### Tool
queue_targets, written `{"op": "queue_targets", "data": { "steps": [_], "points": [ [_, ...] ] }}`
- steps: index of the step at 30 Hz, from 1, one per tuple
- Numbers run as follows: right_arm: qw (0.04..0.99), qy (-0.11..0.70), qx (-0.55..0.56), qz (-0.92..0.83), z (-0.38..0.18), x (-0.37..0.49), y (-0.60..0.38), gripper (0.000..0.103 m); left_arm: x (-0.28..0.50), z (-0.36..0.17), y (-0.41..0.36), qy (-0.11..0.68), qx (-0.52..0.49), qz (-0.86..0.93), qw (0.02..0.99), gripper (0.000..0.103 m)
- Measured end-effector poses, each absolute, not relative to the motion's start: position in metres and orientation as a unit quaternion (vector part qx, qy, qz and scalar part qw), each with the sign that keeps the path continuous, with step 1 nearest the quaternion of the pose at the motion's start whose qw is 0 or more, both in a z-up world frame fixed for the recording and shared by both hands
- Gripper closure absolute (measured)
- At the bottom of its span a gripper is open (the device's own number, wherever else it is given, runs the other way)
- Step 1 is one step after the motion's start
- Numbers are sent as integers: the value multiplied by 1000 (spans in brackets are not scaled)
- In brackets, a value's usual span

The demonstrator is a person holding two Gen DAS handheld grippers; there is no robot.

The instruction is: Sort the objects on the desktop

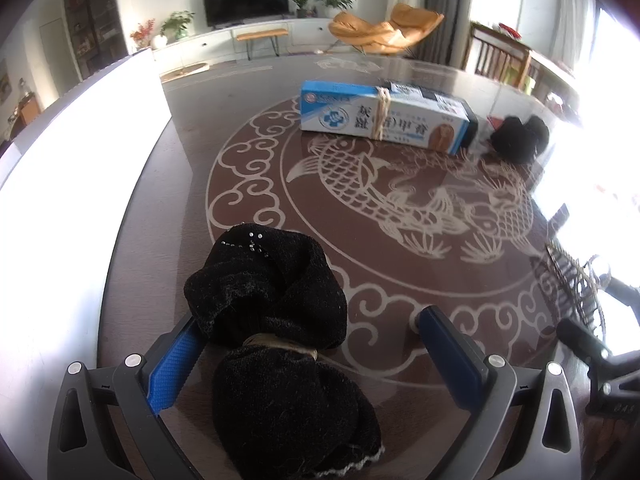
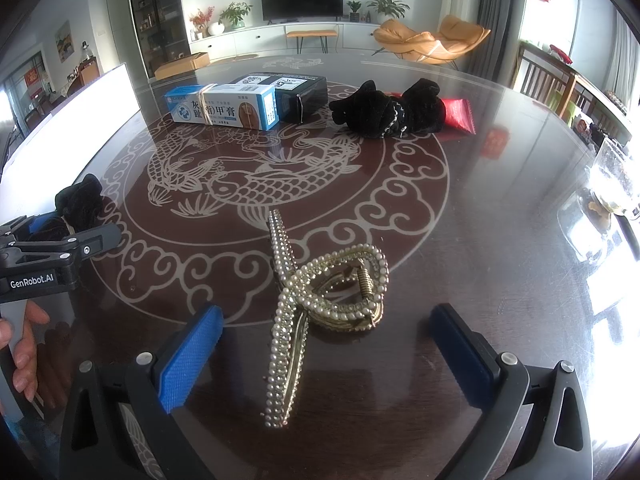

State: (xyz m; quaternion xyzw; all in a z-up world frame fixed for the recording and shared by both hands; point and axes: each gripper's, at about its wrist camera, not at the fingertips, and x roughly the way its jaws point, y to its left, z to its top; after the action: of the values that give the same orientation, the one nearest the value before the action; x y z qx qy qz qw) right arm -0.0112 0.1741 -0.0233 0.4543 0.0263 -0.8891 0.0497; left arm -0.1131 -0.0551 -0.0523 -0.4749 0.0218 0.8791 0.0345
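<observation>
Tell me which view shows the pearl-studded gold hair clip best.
Right wrist view: the pearl-studded gold hair clip lies whole on the dark glass-topped table, between the open right claw fingers, spring visible. The left wrist view doesn't show it.

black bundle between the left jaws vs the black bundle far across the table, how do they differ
The near black bundle is tied at its waist with tan twine and lies between the open left gripper jaws; the far black bundle has a beaded band at its middle and lies free. The near one has nothing beside it; the far one rests against a red packet. Both are dark, fuzzy fabric pinched at the middle, lying on the table.
</observation>
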Motion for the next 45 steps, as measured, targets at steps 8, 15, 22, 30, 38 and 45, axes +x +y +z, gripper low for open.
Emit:
{"op": "queue_targets", "data": {
  "steps": [8,15,22,30,38,45],
  "points": [
    [92,35,465,-880,-25,-9,175,0,-107,-50,-64,21,-505,862,33,0],
    [109,39,471,-874,-22,-19,163,4,-109,-48,-65,21,-497,867,29,11],
    [102,50,453,-884,1,-9,164,59,-91,-25,-73,-24,-456,888,64,67],
    [126,50,430,-893,58,10,148,59,-39,48,-78,-75,-403,903,130,67],
    [270,45,359,-892,141,13,21,59,15,137,-194,-75,-327,941,48,67],
    [409,54,343,-844,156,14,-124,58,21,96,-326,-112,-387,910,-100,67]
  ]
}}
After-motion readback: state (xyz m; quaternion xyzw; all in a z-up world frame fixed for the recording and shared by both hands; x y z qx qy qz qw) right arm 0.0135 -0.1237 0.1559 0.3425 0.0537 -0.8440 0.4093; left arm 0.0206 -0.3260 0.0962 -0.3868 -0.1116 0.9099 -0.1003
